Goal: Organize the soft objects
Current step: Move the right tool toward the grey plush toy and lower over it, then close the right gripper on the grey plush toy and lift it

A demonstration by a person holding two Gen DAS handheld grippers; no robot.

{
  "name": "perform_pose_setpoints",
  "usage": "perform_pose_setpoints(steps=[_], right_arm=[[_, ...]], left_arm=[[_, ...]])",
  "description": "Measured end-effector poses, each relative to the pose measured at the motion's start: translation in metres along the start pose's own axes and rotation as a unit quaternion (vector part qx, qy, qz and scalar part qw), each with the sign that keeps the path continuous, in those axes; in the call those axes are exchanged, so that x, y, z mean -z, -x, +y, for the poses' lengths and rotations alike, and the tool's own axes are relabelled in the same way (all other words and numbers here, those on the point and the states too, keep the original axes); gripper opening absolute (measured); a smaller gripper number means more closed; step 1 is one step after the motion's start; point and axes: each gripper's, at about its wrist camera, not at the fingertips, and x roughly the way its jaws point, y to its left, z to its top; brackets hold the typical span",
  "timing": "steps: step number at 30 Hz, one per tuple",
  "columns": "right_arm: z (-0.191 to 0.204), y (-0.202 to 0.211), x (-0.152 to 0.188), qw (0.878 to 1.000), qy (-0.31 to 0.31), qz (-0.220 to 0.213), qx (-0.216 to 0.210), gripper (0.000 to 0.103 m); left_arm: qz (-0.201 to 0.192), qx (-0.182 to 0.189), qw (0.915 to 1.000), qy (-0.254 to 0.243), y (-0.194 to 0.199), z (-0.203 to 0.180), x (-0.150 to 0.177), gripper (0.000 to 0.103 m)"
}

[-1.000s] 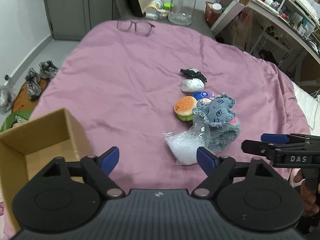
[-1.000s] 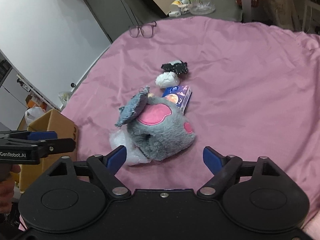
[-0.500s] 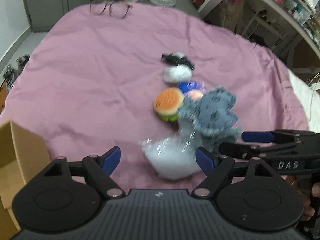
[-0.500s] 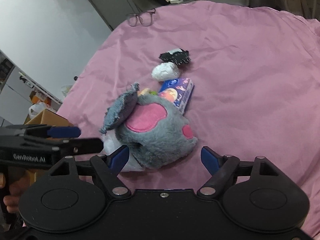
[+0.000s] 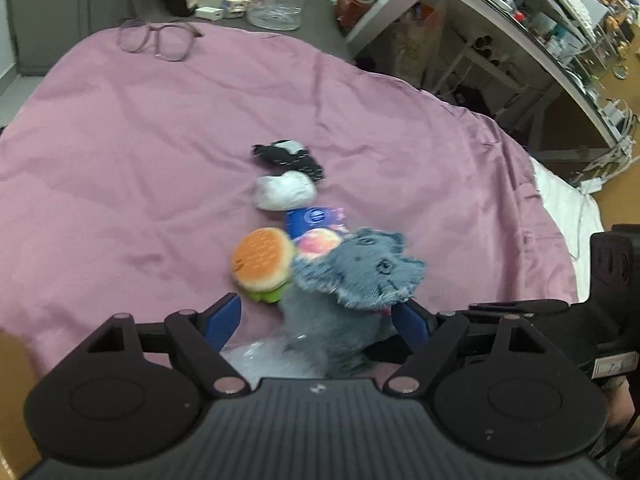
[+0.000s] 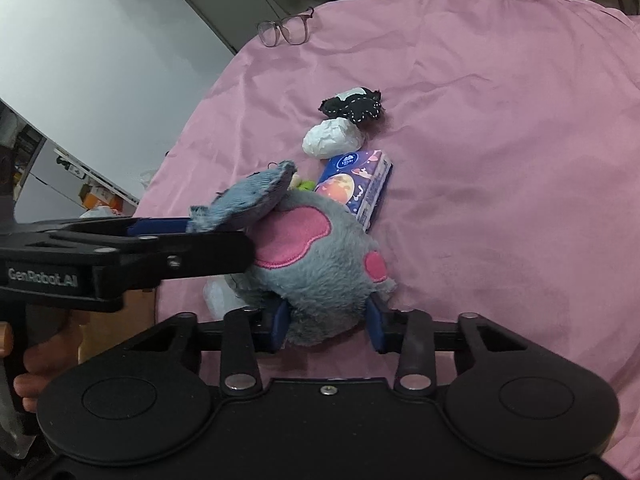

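Observation:
A grey plush toy with pink patches (image 6: pixel 320 256) lies on the pink sheet (image 6: pixel 500 128). My right gripper (image 6: pixel 328 326) is shut on its near end. A denim plush (image 5: pixel 360 272) lies on top of it. My left gripper (image 5: pixel 316 320) is open, its fingers on either side of the denim plush and a clear plastic bag (image 5: pixel 264 360). A burger plush (image 5: pixel 260 264), a blue tissue pack (image 6: pixel 356 188), a white wad (image 6: pixel 332 138) and a black cloth (image 6: pixel 354 106) lie in a row beyond.
Glasses (image 5: pixel 160 38) lie at the sheet's far edge. A clear jug (image 5: pixel 280 0) and small items stand behind. Shelves (image 5: pixel 540 20) are at the right. A cardboard box corner (image 5: pixel 12 364) shows at the left.
Both grippers moved forward to the plush pile. The right gripper closed on the grey plush. The left gripper's fingers now flank the denim plush and bag.

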Motion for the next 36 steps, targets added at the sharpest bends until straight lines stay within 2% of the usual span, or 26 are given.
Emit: perform_pose_setpoints(steps=[5, 11, 14, 18, 21, 25, 29, 31, 32, 33, 36], right_arm=[[-0.005, 0.006, -0.001, 1.0, -0.011, -0.006, -0.009, 0.03], [-0.009, 0.019, -0.001, 0.999, -0.027, -0.015, -0.023, 0.027], [-0.014, 0.024, 0.001, 0.998, -0.053, -0.013, -0.036, 0.025], [-0.013, 0.035, 0.002, 0.997, -0.061, -0.021, -0.035, 0.022], [-0.013, 0.043, 0.003, 0.996, -0.077, -0.021, -0.048, 0.018], [-0.005, 0.055, 0.003, 0.996, -0.068, -0.027, -0.047, 0.014], [-0.003, 0.061, 0.007, 0.996, -0.066, -0.031, -0.046, 0.013], [-0.005, 0.062, 0.01, 0.996, -0.068, -0.031, -0.042, 0.012], [-0.006, 0.062, 0.011, 0.996, -0.068, -0.031, -0.04, 0.003], [-0.007, 0.063, 0.013, 0.996, -0.069, -0.031, -0.041, 0.0], [-0.01, 0.064, 0.016, 0.996, -0.07, -0.029, -0.04, 0.0]], left_arm=[[0.017, 0.024, 0.9994, -0.016, -0.011, -0.011, -0.003, 0.082], [0.03, 0.06, 0.9977, 0.012, -0.013, -0.011, -0.001, 0.082], [0.032, 0.066, 0.997, 0.022, -0.006, -0.012, -0.001, 0.082], [0.036, 0.058, 0.9974, 0.022, 0.003, -0.014, 0.003, 0.081], [0.036, 0.057, 0.9975, 0.023, 0.011, -0.015, 0.006, 0.07], [0.043, 0.055, 0.9969, 0.036, 0.016, -0.014, 0.012, 0.056], [0.052, 0.036, 0.9968, 0.049, 0.016, -0.01, 0.019, 0.055], [0.056, 0.036, 0.9964, 0.052, 0.013, -0.01, 0.021, 0.05], [0.057, 0.035, 0.9966, 0.048, 0.012, -0.011, 0.021, 0.049], [0.056, 0.034, 0.9969, 0.043, 0.011, -0.014, 0.021, 0.047], [0.054, 0.036, 0.9975, 0.029, 0.007, -0.022, 0.018, 0.044]])
